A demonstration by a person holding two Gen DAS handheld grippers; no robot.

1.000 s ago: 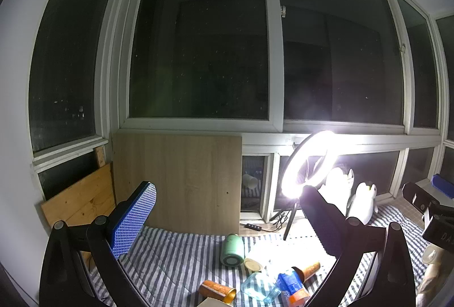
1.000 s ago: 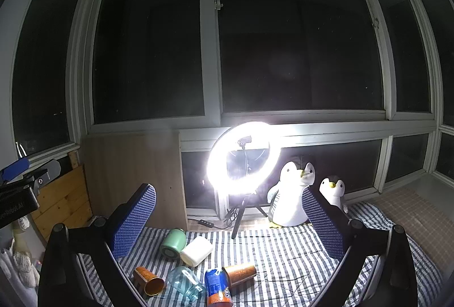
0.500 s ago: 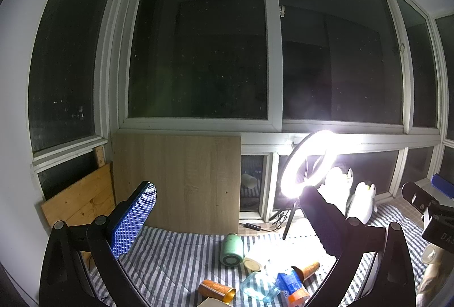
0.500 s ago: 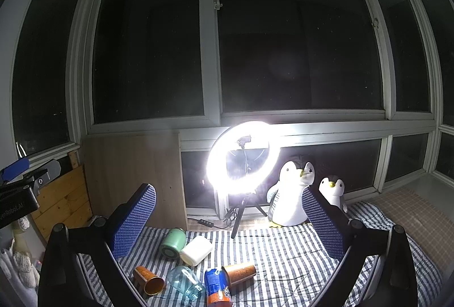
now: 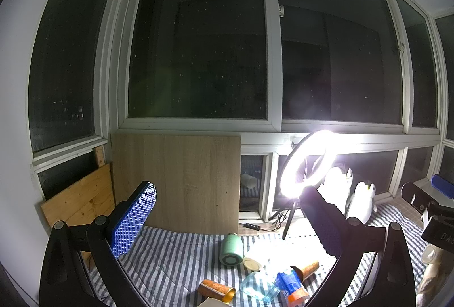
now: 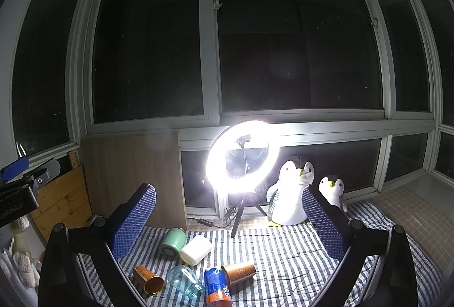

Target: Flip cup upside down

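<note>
Several cups lie on their sides on the striped cloth (image 6: 283, 253): a green cup (image 6: 172, 242), a white cup (image 6: 196, 249), two orange-gold cups (image 6: 148, 279) (image 6: 239, 273), and a clear glass (image 6: 185, 281). They also show in the left wrist view: green cup (image 5: 231, 249), white cup (image 5: 254, 258), orange cups (image 5: 216, 290) (image 5: 306, 270), glass (image 5: 255, 283). My left gripper (image 5: 229, 221) and right gripper (image 6: 229, 219) are both open and empty, held high above the cups.
A blue and orange can (image 6: 216, 290) lies among the cups. A bright ring light on a tripod (image 6: 241, 162) and two penguin toys (image 6: 292, 193) stand behind them. Wooden boards (image 5: 176, 182) lean on the window wall at the left.
</note>
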